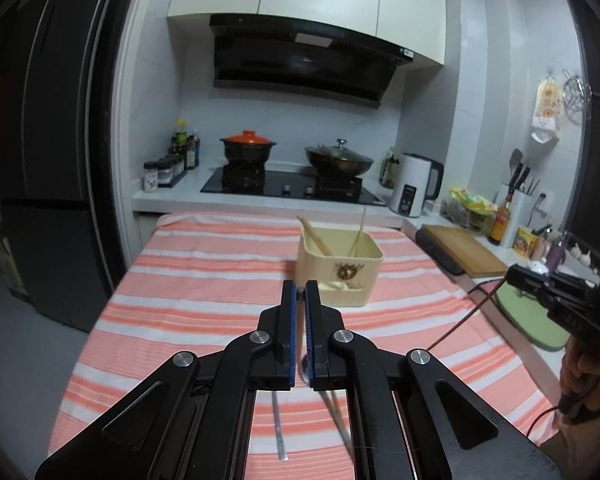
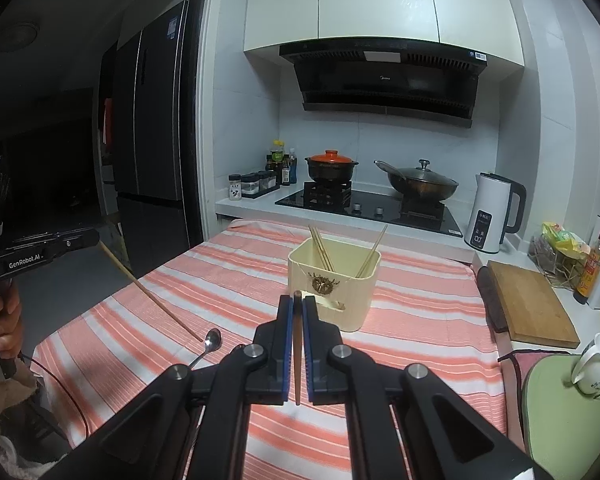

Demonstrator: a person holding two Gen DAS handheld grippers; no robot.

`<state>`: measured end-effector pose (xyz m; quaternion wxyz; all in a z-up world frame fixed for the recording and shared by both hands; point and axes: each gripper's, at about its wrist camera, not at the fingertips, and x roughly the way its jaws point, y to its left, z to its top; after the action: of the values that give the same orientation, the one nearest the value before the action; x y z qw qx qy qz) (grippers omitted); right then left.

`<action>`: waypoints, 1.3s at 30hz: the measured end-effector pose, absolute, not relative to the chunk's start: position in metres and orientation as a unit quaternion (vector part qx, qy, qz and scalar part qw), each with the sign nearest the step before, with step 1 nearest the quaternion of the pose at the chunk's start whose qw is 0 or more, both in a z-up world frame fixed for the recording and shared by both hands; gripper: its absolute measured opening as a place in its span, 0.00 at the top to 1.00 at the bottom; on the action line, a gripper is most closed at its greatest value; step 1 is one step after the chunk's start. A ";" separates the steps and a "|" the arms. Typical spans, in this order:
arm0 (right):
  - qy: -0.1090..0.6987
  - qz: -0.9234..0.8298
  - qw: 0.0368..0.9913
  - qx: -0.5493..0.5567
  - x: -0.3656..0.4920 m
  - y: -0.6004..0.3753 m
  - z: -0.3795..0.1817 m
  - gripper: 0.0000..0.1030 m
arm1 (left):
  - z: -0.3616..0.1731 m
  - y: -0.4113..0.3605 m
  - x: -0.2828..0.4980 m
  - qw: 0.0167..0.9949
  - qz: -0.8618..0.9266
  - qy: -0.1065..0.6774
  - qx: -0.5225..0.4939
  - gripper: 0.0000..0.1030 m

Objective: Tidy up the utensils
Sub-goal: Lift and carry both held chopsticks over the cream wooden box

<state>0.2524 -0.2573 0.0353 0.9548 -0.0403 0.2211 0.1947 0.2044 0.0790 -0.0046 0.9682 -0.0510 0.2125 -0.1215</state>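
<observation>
A cream utensil holder (image 1: 339, 266) (image 2: 333, 280) stands on the striped cloth with several chopsticks (image 2: 324, 250) leaning inside. My left gripper (image 1: 300, 292) is shut on a wooden chopstick; in the right wrist view that chopstick (image 2: 152, 294) slants down from the left gripper (image 2: 94, 238) toward the cloth. My right gripper (image 2: 298, 300) is shut on a dark chopstick (image 2: 297, 352), held just in front of the holder. It also shows in the left wrist view (image 1: 512, 276) with its chopstick (image 1: 466, 318) hanging down. A metal spoon (image 2: 208, 344) lies on the cloth at left.
The orange-and-white striped cloth (image 1: 204, 304) covers the table. A hob with a clay pot (image 2: 331, 168) and a wok (image 2: 422, 184) stands behind, a white kettle (image 2: 494, 212) and a wooden cutting board (image 2: 530, 302) at right. A white teapot (image 2: 596, 358) sits on a green mat.
</observation>
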 end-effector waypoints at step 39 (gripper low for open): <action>0.299 0.176 0.938 0.007 0.529 -0.227 0.032 0.95 | 0.004 -0.027 0.481 0.935 -0.169 0.312 -0.022 0.99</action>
<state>0.5287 -0.2267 0.0319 0.9380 0.0075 0.2985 0.1760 0.4810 -0.0266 0.0042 0.9346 -0.0218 0.3124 -0.1685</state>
